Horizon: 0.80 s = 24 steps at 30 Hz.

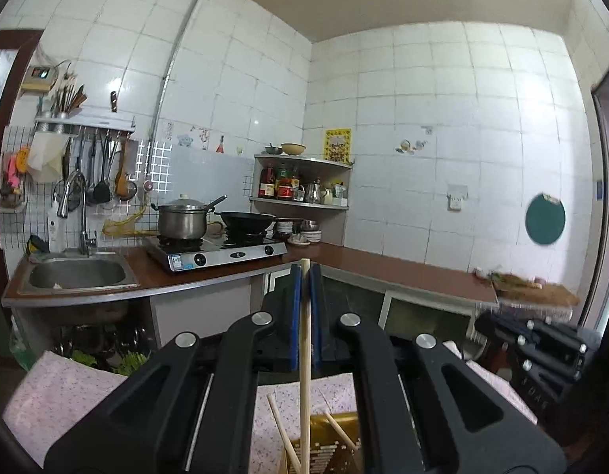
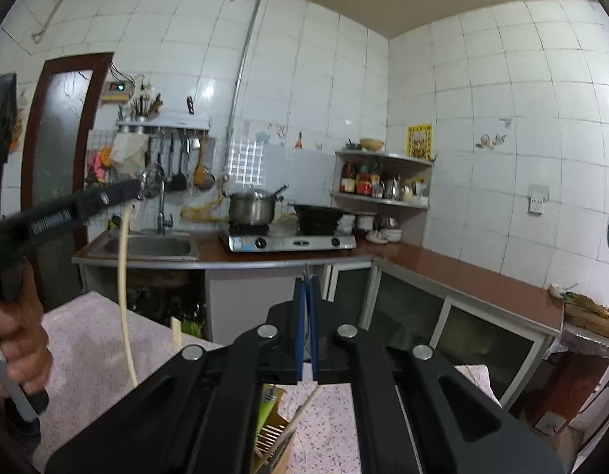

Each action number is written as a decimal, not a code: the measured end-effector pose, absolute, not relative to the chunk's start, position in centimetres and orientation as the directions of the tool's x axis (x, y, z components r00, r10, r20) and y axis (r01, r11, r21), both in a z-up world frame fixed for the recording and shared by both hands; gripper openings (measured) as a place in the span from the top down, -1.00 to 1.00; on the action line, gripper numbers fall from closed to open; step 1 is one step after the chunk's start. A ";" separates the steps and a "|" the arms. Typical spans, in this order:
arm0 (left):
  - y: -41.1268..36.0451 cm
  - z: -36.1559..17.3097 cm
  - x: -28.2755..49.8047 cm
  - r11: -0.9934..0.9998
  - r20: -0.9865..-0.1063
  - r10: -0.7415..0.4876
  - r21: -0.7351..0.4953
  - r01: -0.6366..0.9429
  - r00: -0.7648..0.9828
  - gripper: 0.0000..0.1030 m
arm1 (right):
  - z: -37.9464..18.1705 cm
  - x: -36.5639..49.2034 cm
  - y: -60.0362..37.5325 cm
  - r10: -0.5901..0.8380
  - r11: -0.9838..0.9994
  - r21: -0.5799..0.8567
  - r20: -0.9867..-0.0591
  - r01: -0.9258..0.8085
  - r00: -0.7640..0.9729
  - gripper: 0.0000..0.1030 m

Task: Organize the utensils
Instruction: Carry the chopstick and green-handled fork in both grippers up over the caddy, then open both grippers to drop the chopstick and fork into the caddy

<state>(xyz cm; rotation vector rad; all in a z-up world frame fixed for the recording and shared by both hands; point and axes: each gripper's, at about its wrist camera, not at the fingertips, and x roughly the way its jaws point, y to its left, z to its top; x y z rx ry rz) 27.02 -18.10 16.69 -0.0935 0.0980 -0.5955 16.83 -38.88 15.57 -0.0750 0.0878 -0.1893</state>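
chopstick in left gripper: a pale wooden chopstick (image 1: pixel 305 339) stands upright at the centre of the left wrist view, its top end just clear of the fingertips and its lower end down at the bottom edge of the frame.
left gripper: the left gripper (image 1: pixel 305 276) is clamped on that chopstick, blue pads pressing it from both sides; in the right wrist view it shows at middle left, with the stick hanging down from it.
right gripper: the right gripper (image 2: pixel 306 282) has its jaws closed on a thin dark metal utensil (image 2: pixel 305 270), of which only a short tip shows above the pads; which utensil it is I cannot tell.
holder: a wooden utensil holder (image 2: pixel 274 440) at the bottom centre of the right wrist view, directly below both grippers, with more chopsticks (image 1: pixel 282 434) leaning in it.
key relation: the held chopstick's long axis is vertical and the holder lies straight beneath it, so the left gripper looks better lined up.
tabletop: a pink speckled cloth (image 2: pixel 91 339) covers it under the holder.
writing: white letters on the left gripper's side, blurred, unreadable; the stove (image 1: pixel 221 251) carries a small illegible label.
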 end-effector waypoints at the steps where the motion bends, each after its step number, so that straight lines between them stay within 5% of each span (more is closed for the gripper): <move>1: -18.2 16.6 27.4 0.822 -0.063 -0.566 -0.124 0.556 0.822 0.93 | 15.3 17.1 -39.2 -0.193 0.979 -0.075 -0.088 0.187 0.977 0.95; 24: -20.5 13.2 29.7 0.829 -0.194 -0.560 -0.105 0.550 0.806 0.92 | 13.1 19.1 -39.4 -0.165 0.985 -0.083 -0.164 0.153 0.973 0.90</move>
